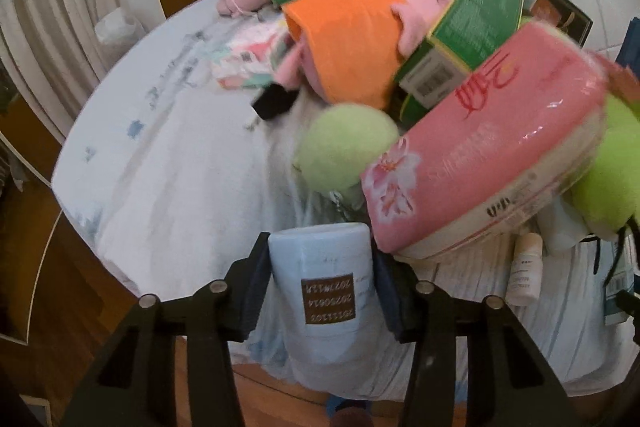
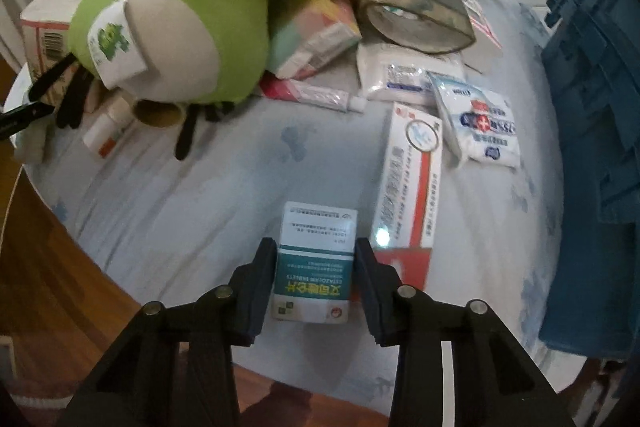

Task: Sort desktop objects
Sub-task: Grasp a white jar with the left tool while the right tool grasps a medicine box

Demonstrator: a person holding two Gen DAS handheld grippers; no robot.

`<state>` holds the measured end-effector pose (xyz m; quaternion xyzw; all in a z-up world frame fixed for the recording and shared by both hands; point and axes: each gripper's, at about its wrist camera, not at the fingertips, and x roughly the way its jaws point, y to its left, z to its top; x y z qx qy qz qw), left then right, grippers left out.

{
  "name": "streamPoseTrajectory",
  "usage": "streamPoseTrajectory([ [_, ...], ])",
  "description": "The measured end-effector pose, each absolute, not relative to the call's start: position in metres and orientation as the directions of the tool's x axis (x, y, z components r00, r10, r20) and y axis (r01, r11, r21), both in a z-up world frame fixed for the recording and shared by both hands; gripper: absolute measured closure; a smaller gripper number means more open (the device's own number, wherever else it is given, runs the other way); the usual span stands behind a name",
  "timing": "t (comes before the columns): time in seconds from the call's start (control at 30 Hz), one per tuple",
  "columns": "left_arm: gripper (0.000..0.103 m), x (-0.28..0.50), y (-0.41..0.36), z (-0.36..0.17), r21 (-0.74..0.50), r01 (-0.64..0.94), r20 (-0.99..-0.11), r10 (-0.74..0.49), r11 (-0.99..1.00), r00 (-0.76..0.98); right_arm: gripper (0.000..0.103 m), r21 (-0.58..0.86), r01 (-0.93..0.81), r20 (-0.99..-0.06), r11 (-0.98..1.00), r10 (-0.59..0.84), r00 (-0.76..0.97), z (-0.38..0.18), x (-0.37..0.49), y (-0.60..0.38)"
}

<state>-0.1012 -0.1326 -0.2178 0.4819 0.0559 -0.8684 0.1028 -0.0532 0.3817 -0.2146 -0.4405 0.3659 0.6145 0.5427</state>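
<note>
Round table [image 2: 240,179] with pale blue cloth, heaped; sorting barely begun.
Left gripper [image 1: 322,291] clamps pale blue bottle [image 1: 324,291]; right gripper [image 2: 315,275] nearly closed around tablet box [image 2: 314,263], contact unclear; blue crate [image 2: 592,107] beside.

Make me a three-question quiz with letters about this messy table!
1. Where is the fuzzy green tennis ball?
A. touching the pink wrapped tissue pack
B. on the floor
C. inside a box

2. What colour is the crate at the table's side?
A. red
B. dark blue
C. yellow

3. What sits between the right tool fingers?
A. nothing
B. a spoon
C. a white and teal medicine box

Answers: 1 A, ball rests against the pack; 2 B, its ribbed wall is blue; 3 C, both fingers flank the box.
</note>
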Motion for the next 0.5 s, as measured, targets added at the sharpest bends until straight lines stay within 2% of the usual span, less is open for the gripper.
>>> streamPoseTrajectory([
  [0.3, 0.057, -0.098, -0.155, -0.179, 0.013, 0.278, -0.779, -0.184, -0.961, -0.599, 0.065, -0.012, -0.994, -0.887, -0.108, 0.461, -0.04, -0.172, -0.052, 0.394],
  [0.5, 0.057, -0.11, -0.162, -0.156, -0.006, 0.289, -0.742, -0.189, -0.957, -0.643, 0.065, -0.015, -0.997, -0.876, -0.079, 0.482, -0.025, -0.165, -0.048, 0.406],
])
